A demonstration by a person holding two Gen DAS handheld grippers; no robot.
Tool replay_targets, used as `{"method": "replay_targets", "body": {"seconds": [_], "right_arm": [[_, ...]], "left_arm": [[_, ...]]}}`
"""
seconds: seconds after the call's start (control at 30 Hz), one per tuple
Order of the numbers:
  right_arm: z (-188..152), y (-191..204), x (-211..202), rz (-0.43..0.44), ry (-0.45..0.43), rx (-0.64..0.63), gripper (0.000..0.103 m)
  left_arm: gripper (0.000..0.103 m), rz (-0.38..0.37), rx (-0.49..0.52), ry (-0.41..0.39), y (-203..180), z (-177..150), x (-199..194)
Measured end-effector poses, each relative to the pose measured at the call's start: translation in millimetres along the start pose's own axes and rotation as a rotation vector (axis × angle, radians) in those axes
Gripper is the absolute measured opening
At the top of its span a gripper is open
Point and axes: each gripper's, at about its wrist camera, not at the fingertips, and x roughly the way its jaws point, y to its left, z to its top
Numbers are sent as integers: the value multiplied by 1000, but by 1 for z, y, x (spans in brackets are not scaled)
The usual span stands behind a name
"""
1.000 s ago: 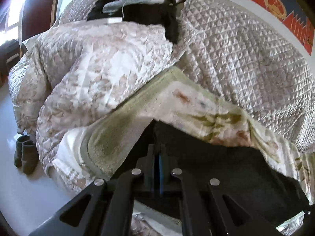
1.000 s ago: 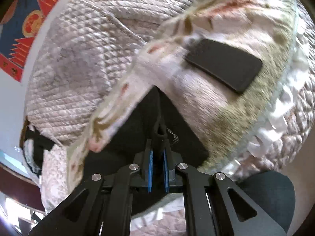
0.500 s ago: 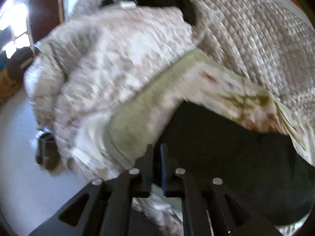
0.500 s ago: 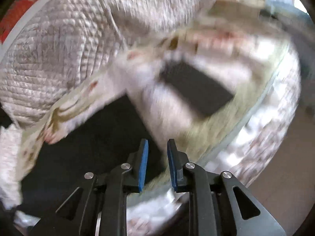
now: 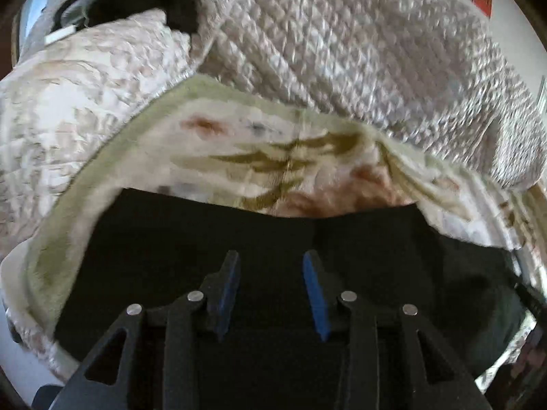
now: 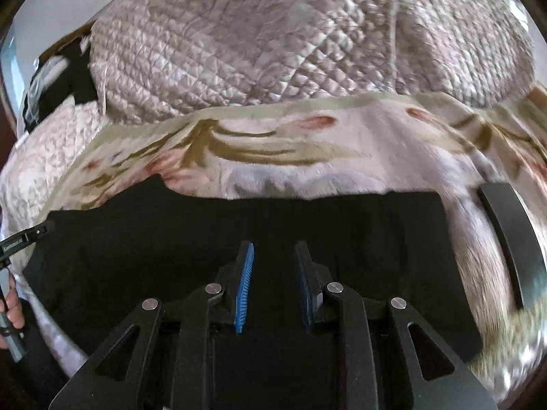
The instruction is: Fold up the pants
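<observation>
While both claws are hanging spread over the black pants [image 5: 205, 239], you are gripping nothing. Being limp, they are begging for an edge pinch.

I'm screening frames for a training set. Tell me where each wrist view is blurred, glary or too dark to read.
Left wrist: the quilted bedspread is motion-smeared with sheen, and the black pants read as a flat dark mass without visible folds. Right wrist: sharper at centre, but the floral blanket streaks at the right edge beside a dark flat object; the pants are equally featureless.
</observation>
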Motion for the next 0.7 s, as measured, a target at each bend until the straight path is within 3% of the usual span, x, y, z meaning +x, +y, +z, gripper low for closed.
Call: {"method": "replay_targets", "body": {"seconds": [0.1,0.2,0.27,0.4,0.43,0.47,0.5,0.6,0.7], "right_arm": [[7,-27,33,-108,64,67,24],[9,-49,26,-68,49,171,24],[9,-43,11,-92,20,142,24],[-2,-30,-5,-53,12,114,25],[-6,-27,-5,-54,20,106,31],[-12,-25,-1,-52,34,96,45],[-18,-25,3,-48,53,87,48],[-20,-21,2,-54,54,57,48],[-19,-16,-11,-22,41,62,49]], "left_arm": [[40,37,-17,62,12,-4,24],[41,52,3,35,14,2,16],[41,78,-6,20,18,4,9],[43,106,-7,12,22,-2,4],[45,113,-2,13,24,-4,5],[45,120,2,20,26,-6,7],[45,120,7,19,27,-7,10],[45,143,32,20,22,-6,6],[45,117,21,7,18,-6,-6]]}}
